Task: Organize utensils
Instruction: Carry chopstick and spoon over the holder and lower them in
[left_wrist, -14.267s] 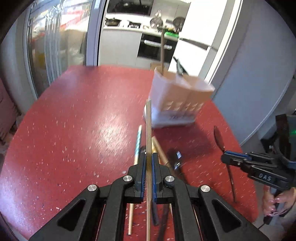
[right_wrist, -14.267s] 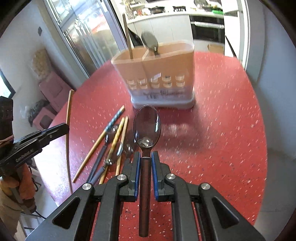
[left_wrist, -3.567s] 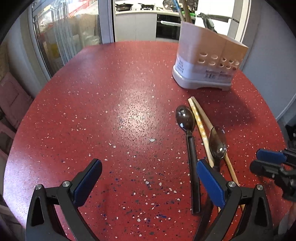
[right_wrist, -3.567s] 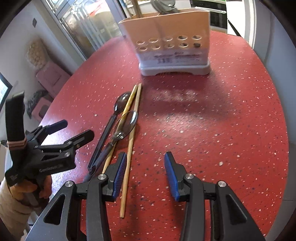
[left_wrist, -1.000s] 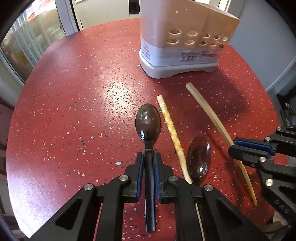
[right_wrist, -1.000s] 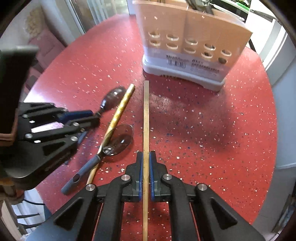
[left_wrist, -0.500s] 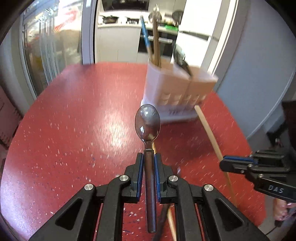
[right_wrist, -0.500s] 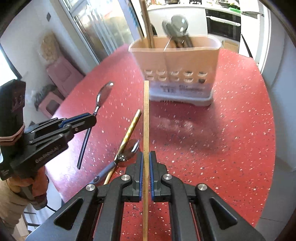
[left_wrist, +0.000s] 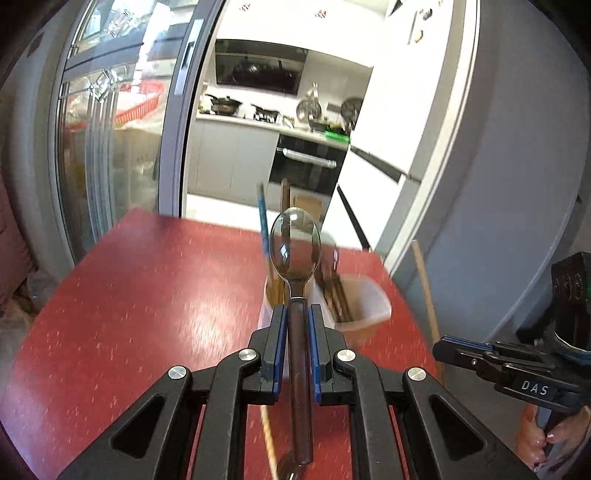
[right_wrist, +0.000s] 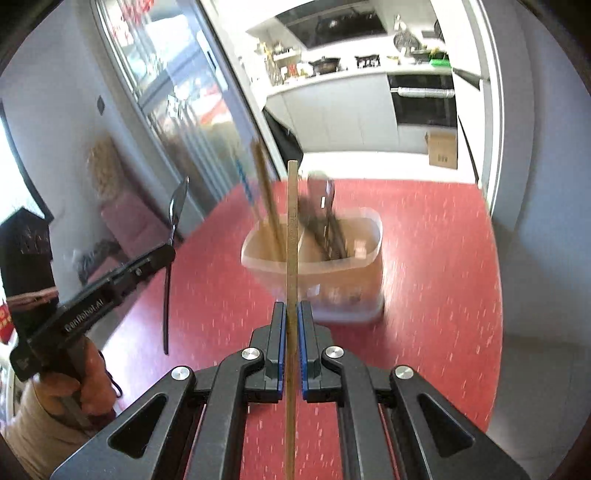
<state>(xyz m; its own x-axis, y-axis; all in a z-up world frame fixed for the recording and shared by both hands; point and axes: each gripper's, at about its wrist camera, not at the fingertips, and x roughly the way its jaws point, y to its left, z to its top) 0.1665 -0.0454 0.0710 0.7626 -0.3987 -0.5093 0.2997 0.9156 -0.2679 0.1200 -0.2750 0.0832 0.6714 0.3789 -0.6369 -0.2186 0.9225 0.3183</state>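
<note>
The jaws of the left gripper are closed on the dark handle of a polished metal spoon, which is held just below the neck with its bowl standing up and forward beyond the jaw tips. The jaws of the right gripper are closed on a thin pale wooden chopstick, gripped partway along its shaft so that a long part runs ahead of the jaws and the remainder trails back beneath the gripper body. The spoon is judged stiff, light and smooth, so slipping or twisting in the pads is considered possible; the hold on the thicker handle is judged the sound place. The chopstick is judged very light, rigid but slender, and liable to pivot about so narrow a grip. Beyond both sets of jaws a translucent beige plastic utensil caddy is seen on the red speckled table. It is divided into compartments and already holds upright chopsticks, a blue-patterned stick and dark-handled cutlery. In the right wrist view the chopstick tip is lined up over the left compartment, though contact with the rim cannot be determined owing to blur. In the left wrist view the spoon bowl overlaps the caddy from above and appears clear of it. A further chopstick and the bowl of another spoon are noted lying on the table beneath the left gripper.
</note>
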